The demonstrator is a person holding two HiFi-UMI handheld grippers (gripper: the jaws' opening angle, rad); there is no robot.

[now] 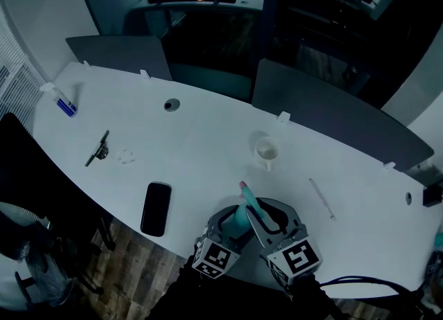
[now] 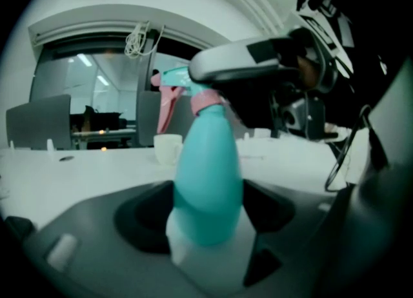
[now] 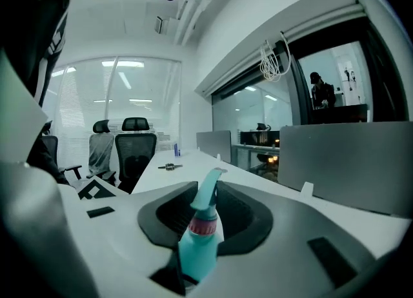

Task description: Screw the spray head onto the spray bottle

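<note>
White curved counter (image 1: 208, 145), bearing a phone (image 1: 156, 208), mug (image 1: 266, 151), dark tool (image 1: 97, 149), small bottle (image 1: 64, 105) and thin rod (image 1: 322, 198), all well apart.

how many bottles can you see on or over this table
2. A teal spray bottle held in the left hand-held gripper over the table's near edge; what looks like a small blue bottle at its far left end. More may be hidden.

Came out dim, with a cold teal cast throughout. Took light from ceiling strips (image 3: 129, 64); glowed palest across the worktop (image 1: 208, 152). Bent hard and darkened toward the edges of both gripper views. Blurred the near spray bottle (image 2: 208, 180).
</note>
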